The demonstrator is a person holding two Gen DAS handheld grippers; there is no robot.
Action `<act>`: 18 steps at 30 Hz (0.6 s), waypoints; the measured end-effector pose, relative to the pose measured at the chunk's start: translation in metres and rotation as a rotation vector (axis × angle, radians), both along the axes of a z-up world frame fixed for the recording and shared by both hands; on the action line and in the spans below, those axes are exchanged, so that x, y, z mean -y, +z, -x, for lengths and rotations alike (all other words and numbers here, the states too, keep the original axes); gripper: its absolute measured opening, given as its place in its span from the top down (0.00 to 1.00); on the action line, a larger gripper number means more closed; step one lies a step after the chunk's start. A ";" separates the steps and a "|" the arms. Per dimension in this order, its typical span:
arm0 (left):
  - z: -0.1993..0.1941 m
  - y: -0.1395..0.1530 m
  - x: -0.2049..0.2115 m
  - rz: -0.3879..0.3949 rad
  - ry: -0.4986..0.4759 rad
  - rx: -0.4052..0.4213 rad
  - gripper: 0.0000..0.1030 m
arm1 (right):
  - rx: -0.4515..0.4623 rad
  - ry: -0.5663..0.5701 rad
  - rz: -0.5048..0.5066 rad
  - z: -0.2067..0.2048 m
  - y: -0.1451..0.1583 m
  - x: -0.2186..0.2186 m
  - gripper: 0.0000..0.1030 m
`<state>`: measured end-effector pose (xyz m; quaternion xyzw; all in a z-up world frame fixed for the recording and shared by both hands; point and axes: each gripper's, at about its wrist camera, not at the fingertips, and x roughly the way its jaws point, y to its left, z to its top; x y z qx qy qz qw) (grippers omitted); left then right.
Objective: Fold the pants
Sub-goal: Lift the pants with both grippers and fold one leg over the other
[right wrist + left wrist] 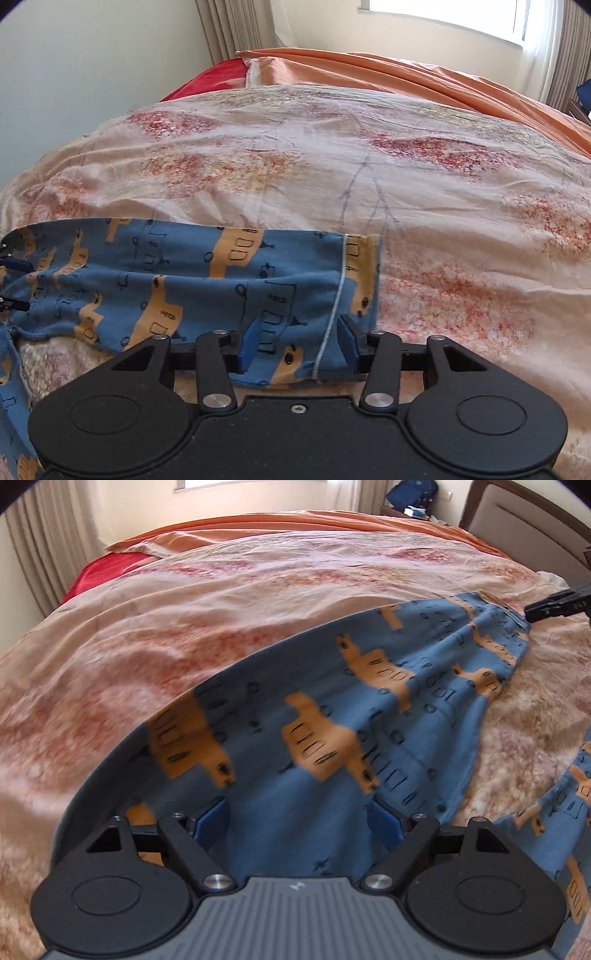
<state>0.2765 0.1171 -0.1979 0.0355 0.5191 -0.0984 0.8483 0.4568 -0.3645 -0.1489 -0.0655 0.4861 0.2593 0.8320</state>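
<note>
Blue pants (314, 716) with an orange house print lie on the bed. My left gripper (297, 819) stands open, its blue pads either side of the waist-end cloth, which drapes between and over the jaws. In the right wrist view one pant leg (192, 273) lies stretched across the bed, hem to the right. My right gripper (297, 341) is open with its jaws straddling the hem (364, 273). The right gripper's fingertips (554, 607) show at the far end of the leg. The left gripper (11, 284) shows at the left edge.
The bed is covered by a peach floral duvet (406, 166), with an orange sheet (424, 74) and red fabric (107, 572) beyond. A headboard (532, 520) and a nightstand with a blue bag (410, 496) stand at the back right. Curtains (40, 550) hang at left.
</note>
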 end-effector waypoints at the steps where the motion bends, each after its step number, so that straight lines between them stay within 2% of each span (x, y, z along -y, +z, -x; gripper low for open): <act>1: 0.007 0.002 -0.017 0.007 0.047 -0.002 0.16 | -0.003 0.019 -0.020 0.008 0.002 -0.007 0.46; 3: 0.019 0.007 -0.049 0.033 0.129 0.001 0.16 | -0.011 0.056 -0.035 0.021 0.003 -0.027 0.42; 6: 0.028 0.013 -0.079 0.053 0.195 0.003 0.19 | -0.037 0.124 -0.077 0.034 0.004 -0.067 0.40; 8: 0.032 0.022 -0.085 0.072 0.187 0.021 0.19 | -0.058 0.174 -0.104 0.040 0.003 -0.097 0.35; 12: 0.038 0.042 -0.083 -0.001 0.131 0.093 0.14 | -0.073 0.282 -0.110 0.047 0.001 -0.158 0.31; 15: 0.029 0.051 -0.095 0.006 0.115 0.114 0.14 | -0.058 0.354 -0.082 0.043 0.003 -0.197 0.28; 18: 0.009 0.049 -0.107 -0.013 0.080 0.115 0.14 | -0.034 0.397 -0.075 0.034 0.008 -0.218 0.27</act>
